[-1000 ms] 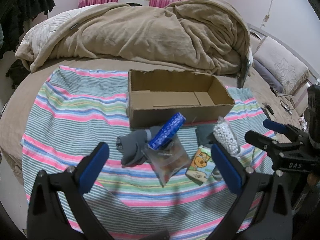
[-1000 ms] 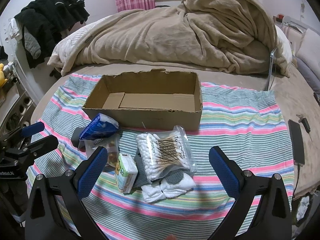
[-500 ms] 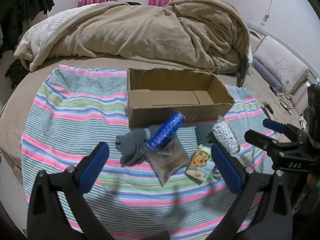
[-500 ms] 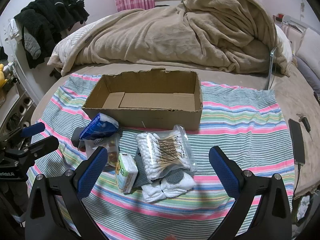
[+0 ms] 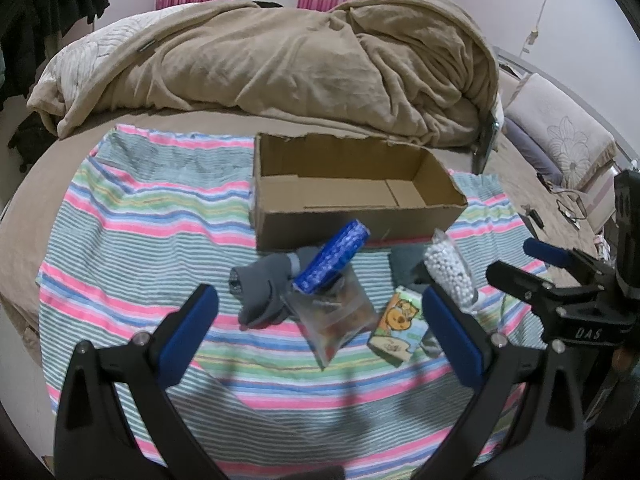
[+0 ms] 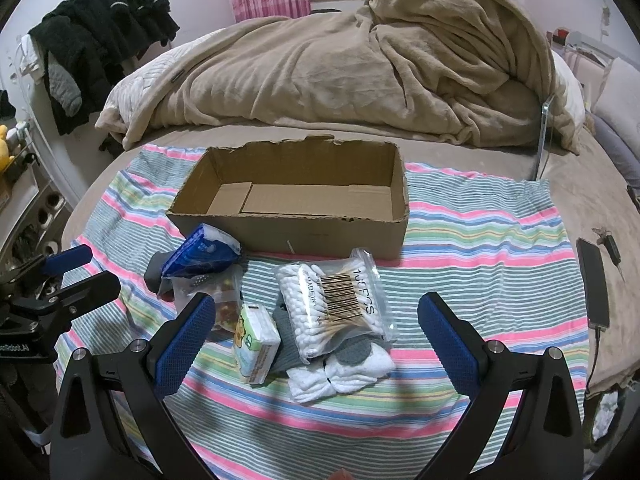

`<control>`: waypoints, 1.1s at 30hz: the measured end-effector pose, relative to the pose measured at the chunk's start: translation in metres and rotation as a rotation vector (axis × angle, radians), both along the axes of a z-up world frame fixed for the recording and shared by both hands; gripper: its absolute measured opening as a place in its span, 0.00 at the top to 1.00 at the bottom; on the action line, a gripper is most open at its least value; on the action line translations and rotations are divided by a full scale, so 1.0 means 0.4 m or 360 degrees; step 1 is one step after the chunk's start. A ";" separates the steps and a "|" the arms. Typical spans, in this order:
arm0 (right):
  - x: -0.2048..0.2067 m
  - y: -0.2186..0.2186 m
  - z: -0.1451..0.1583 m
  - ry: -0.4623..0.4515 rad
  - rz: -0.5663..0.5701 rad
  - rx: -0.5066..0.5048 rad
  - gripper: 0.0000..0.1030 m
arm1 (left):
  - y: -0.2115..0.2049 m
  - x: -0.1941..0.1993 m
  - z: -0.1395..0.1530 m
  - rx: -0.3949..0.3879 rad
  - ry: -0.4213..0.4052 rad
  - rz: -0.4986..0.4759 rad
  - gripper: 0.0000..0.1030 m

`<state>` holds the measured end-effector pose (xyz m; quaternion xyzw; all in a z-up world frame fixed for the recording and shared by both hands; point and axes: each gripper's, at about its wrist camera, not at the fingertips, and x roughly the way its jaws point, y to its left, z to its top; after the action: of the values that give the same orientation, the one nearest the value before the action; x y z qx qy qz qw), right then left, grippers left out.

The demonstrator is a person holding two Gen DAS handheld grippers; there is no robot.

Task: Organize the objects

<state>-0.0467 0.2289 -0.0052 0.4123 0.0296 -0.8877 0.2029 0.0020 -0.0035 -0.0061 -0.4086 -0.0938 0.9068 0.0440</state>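
The left gripper [image 5: 318, 320] and right gripper [image 6: 312, 326] both gape wide, empty. The cotton-swab bag [image 6: 334, 306] lies just before the cardboard box [image 6: 296, 200]'s near wall; bare striped cloth [image 6: 480, 248] flanks the box.

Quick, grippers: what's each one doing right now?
Left gripper: open, holding nothing.
Right gripper: open, holding nothing.

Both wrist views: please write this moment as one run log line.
left tool: open, empty | right tool: open, empty | brown cardboard box: empty | clear cotton swab bag: on striped cloth
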 end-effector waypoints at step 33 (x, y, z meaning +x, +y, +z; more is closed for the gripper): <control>-0.001 -0.005 0.001 -0.0036 -0.0003 -0.0008 0.00 | -0.002 -0.002 -0.009 0.0020 -0.0020 -0.0005 0.01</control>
<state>-0.0471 0.2269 -0.0048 0.4218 0.0248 -0.8832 0.2034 0.0014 -0.0044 -0.0096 -0.4143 -0.0991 0.9035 0.0476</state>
